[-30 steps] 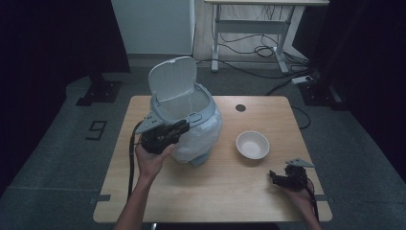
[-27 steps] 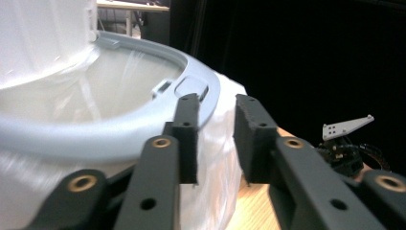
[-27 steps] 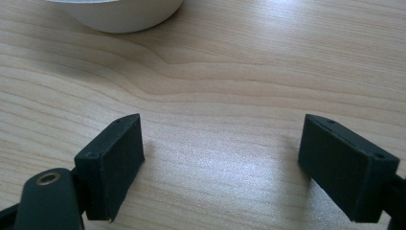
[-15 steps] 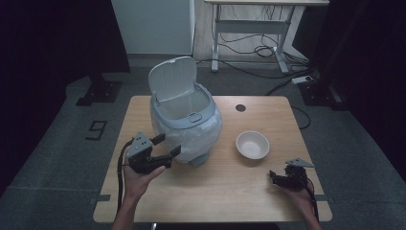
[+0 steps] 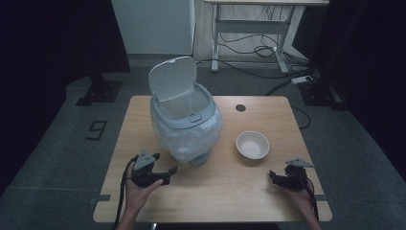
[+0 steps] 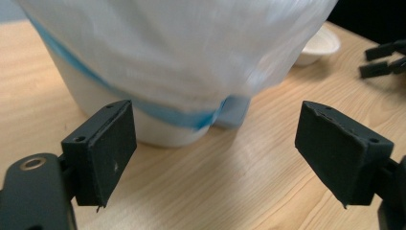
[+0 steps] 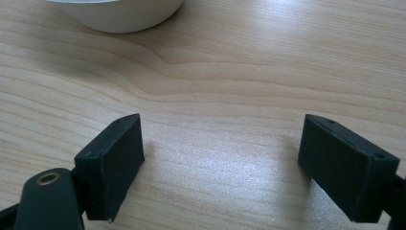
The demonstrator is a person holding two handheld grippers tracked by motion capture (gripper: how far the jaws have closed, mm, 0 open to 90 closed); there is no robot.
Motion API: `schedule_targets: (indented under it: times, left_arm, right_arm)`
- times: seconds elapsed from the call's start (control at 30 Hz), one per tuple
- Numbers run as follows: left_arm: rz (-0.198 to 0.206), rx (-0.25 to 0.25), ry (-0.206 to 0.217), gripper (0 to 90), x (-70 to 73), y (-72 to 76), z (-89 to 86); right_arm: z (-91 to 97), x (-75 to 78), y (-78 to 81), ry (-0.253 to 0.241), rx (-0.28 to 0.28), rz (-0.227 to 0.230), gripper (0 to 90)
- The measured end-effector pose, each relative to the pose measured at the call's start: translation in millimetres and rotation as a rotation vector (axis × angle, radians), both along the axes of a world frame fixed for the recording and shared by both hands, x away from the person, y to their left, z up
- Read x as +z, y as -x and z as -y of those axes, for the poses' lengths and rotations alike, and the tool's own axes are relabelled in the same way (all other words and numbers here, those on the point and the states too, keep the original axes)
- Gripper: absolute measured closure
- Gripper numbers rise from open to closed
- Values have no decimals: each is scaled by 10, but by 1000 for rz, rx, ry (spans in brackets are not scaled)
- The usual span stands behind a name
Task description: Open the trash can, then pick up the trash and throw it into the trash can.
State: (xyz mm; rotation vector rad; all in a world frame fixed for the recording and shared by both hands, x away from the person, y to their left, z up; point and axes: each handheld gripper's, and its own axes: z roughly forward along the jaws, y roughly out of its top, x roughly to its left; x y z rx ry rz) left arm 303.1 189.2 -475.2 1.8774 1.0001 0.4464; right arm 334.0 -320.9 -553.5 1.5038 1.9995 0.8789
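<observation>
Both hand-held grippers gape empty; the left hand-held gripper (image 5: 165, 173), jaws just opened, has dropped from the bin (image 5: 186, 129).

black claws (image 5: 167, 172), grey plates, trailing cables

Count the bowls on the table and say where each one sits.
1. The white bowl sits on the table, right of the lined bin and ahead of the right gripper. The bin could hide something behind it.
</observation>
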Motion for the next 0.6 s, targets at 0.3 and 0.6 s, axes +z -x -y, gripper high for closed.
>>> schedule_targets:
  times: [0.3, 0.6]
  left_arm:
    - [-14, 32, -14, 148, -116, -38, -25]
    - [-25, 47, -21, 146, -170, -65, -57]
  right_arm:
    - [0, 1, 2, -1, 1, -1, 150]
    - [2, 1, 9, -1, 1, -1, 150]
